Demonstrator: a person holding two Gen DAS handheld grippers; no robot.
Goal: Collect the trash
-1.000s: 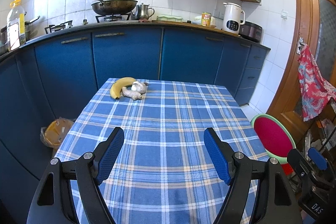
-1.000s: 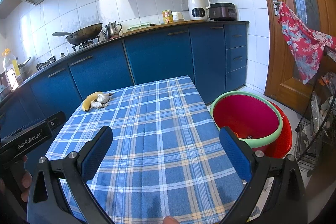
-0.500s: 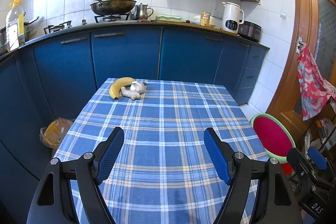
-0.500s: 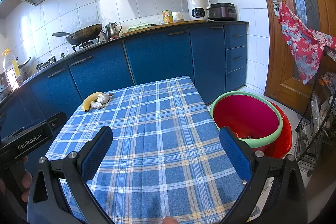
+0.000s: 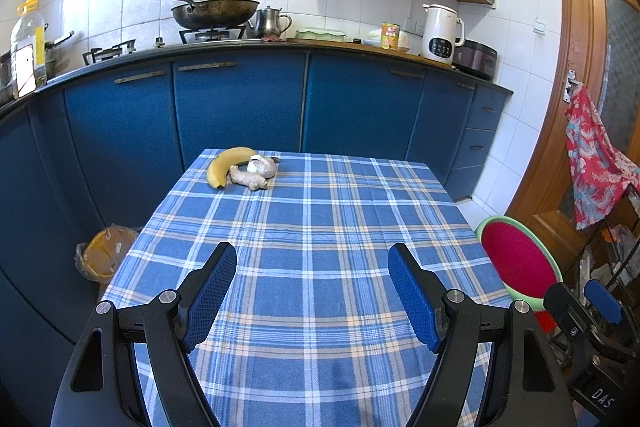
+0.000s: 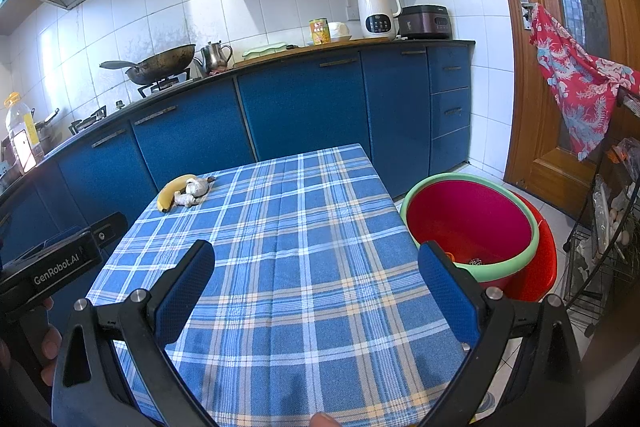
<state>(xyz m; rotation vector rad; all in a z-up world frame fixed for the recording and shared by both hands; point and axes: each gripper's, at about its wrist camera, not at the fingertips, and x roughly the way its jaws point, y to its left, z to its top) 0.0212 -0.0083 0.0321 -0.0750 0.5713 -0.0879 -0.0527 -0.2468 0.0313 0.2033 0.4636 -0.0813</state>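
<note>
Nothing has moved since the earlier frames: both grippers hang where they were, over the near end of the checked tablecloth [image 5: 320, 227]. The left gripper [image 5: 312, 289] has its blue pads spread wide with only cloth between them; the right gripper [image 6: 316, 291] is likewise agape and empty. Far ahead of the jaws, at the table's far left corner, lies the trash: a yellow banana [image 5: 224, 165], a knobbly beige ginger root [image 5: 248, 179] touching it, and a papery white garlic bulb [image 5: 262, 166] just behind. Right of the jaws, beside the table, sits a red basin [image 6: 472, 223] with a green rim.
</note>
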